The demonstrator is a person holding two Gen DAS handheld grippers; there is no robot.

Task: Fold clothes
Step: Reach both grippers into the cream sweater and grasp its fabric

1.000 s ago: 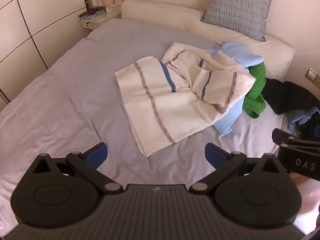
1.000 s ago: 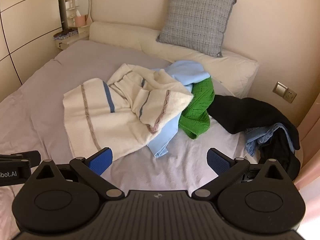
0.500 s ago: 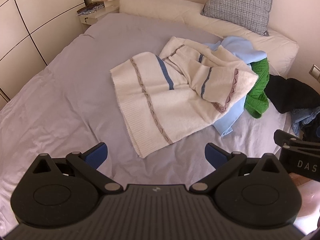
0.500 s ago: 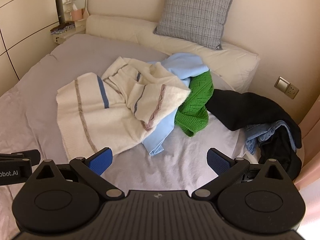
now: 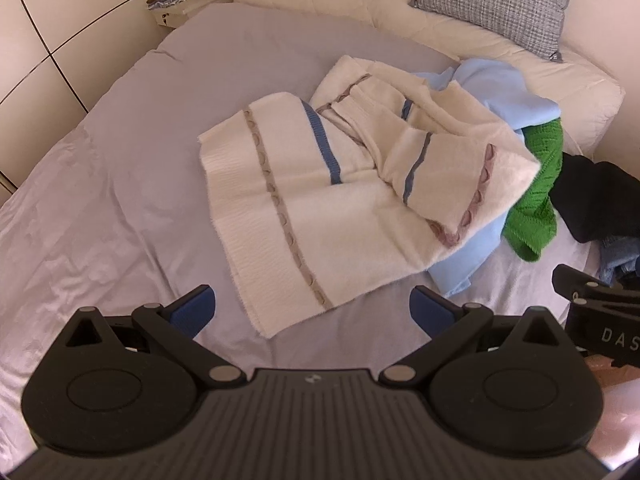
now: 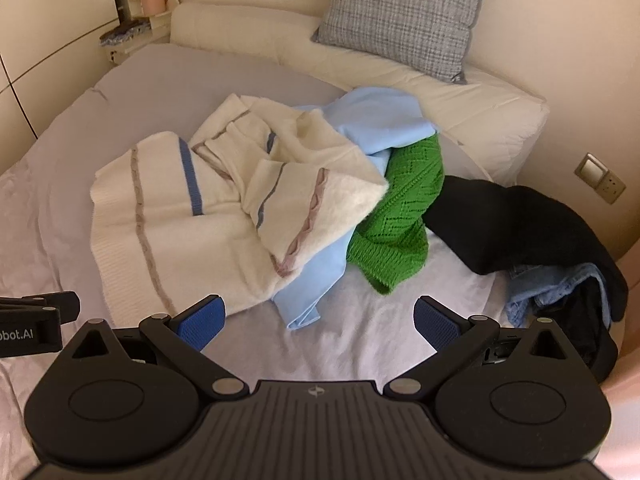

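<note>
Cream knit sweater with blue and taupe stripes (image 5: pixel 320 208) lies crumpled at the middle of the lilac-sheeted bed (image 5: pixel 120 200), its ribbed hem toward six o'clock and its upper half bunched over a pale blue garment (image 6: pixel 360 128) at two o'clock. Beside that, a bright green openwork knit (image 6: pixel 404 216) touches a black garment (image 6: pixel 520 224), with faded denim (image 6: pixel 560 284) at four o'clock near the bed's edge.

Both tools hover above the sheet, empty: the left tool (image 5: pixel 312 312) has its blue pads spread wide over the hem corner, and the right tool (image 6: pixel 320 320) is equally spread near the blue garment's lowest tip.

Judging from this, the sweater is the first piece to fold. Doing it well likely means pinching the hem corners, one per tool, and drawing the sweater toward six o'clock, clear of the pile, so it lies flat before any fold; grabbing the blue fabric underneath would drag both.

No containers appear in either view; a grey checked pillow (image 6: pixel 404 16) leans at twelve o'clock.
</note>
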